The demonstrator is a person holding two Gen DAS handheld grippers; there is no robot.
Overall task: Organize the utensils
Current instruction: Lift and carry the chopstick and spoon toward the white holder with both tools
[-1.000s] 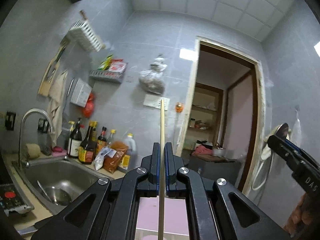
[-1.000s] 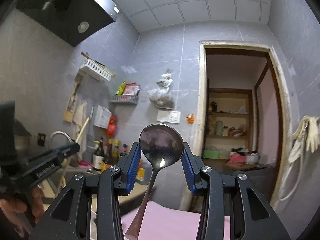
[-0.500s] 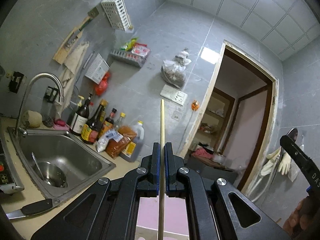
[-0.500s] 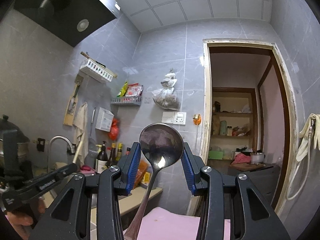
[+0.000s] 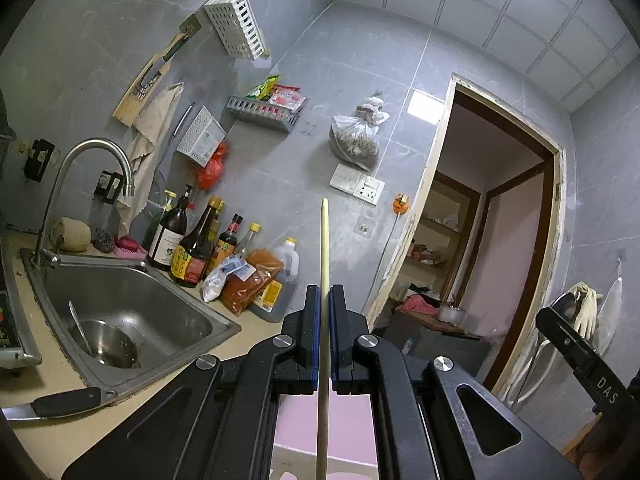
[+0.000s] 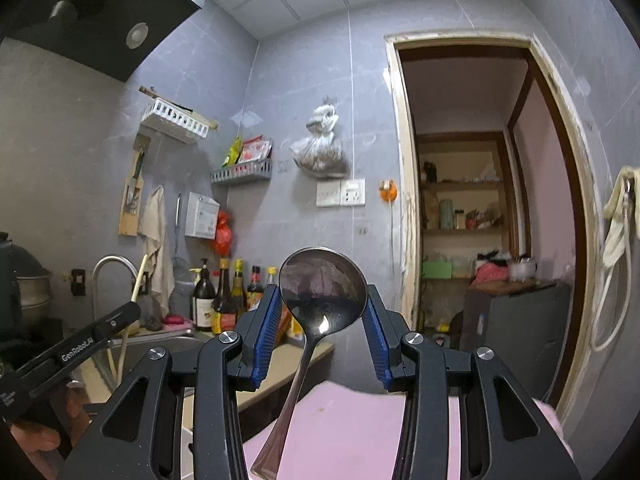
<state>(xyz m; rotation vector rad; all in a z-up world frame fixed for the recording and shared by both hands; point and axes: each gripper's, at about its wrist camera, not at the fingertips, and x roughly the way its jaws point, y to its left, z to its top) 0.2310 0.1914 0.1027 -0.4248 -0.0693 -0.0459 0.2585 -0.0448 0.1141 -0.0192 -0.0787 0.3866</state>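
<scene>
My left gripper (image 5: 324, 304) is shut on a pale wooden chopstick (image 5: 324, 264) that stands upright between its blue pads, held in the air. My right gripper (image 6: 322, 312) is shut on a metal spoon (image 6: 320, 292), its bowl gripped between the blue pads and its handle hanging down toward a pink surface (image 6: 352, 424). A white slotted utensil basket (image 5: 236, 32) hangs high on the grey wall; it also shows in the right wrist view (image 6: 176, 120). The right gripper shows at the left wrist view's right edge (image 5: 576, 348).
A steel sink (image 5: 120, 312) with a tap (image 5: 84, 176) holds a strainer and a spoon. Sauce bottles (image 5: 192, 248) and packets stand behind it. A black-handled knife (image 5: 60, 402) lies on the counter's front. A doorway (image 5: 480, 248) opens at right.
The left gripper has tilted and turned, so the sink and counter show lower and nearer and the wall basket has come into fuller view. The right gripper has drifted slightly. Both keep their hold.
</scene>
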